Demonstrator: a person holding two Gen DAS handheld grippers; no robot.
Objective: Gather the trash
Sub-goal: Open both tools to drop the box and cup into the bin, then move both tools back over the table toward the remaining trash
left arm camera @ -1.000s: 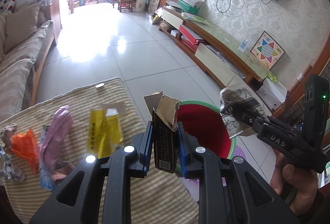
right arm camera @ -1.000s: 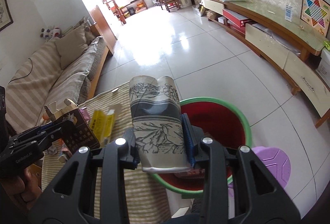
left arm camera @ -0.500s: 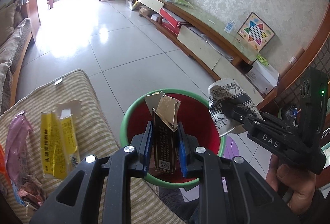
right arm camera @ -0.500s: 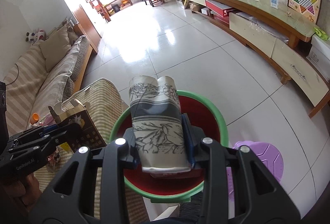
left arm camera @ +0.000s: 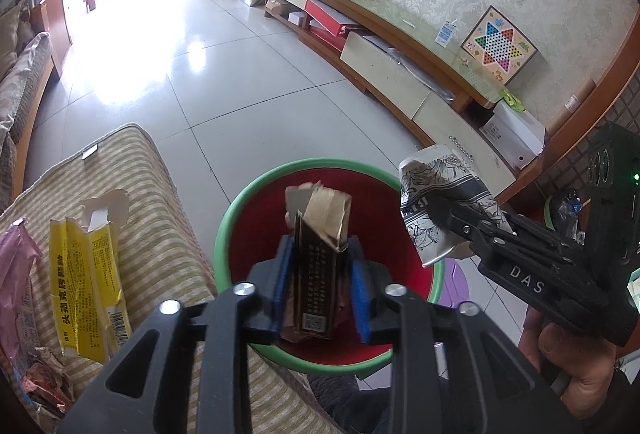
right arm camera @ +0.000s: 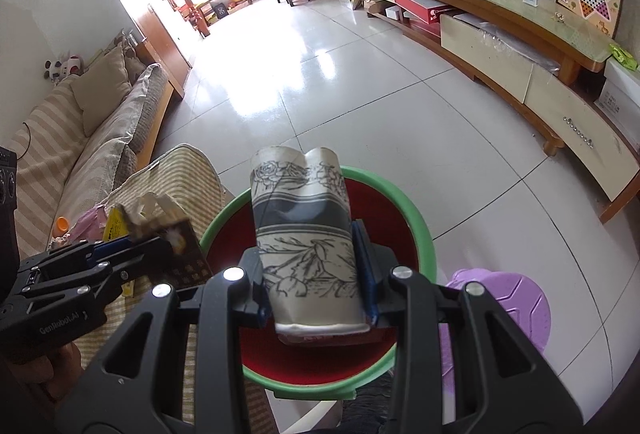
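Left gripper (left arm camera: pixel 318 288) points forward and down, blue pads spread apart with a gap on each side. Right gripper (right arm camera: pixel 316 274) sits just beside it, pads pressed in tight, a bare hand (left arm camera: pixel 576 366) wrapped round its handle.

Black plastic all over the left gripper (left arm camera: pixel 318 284): ribbed, cut-out finger arms, silver round screws at the joints, blue pads on the inner faces. The right gripper (right arm camera: pixel 316 276) matches it, screws and blue pads alike. Seen side-on, its body carries white "DAS" lettering and a green light; the left's reads "GenRobot.AI". Bare skin on the right hand (left arm camera: pixel 576 374).
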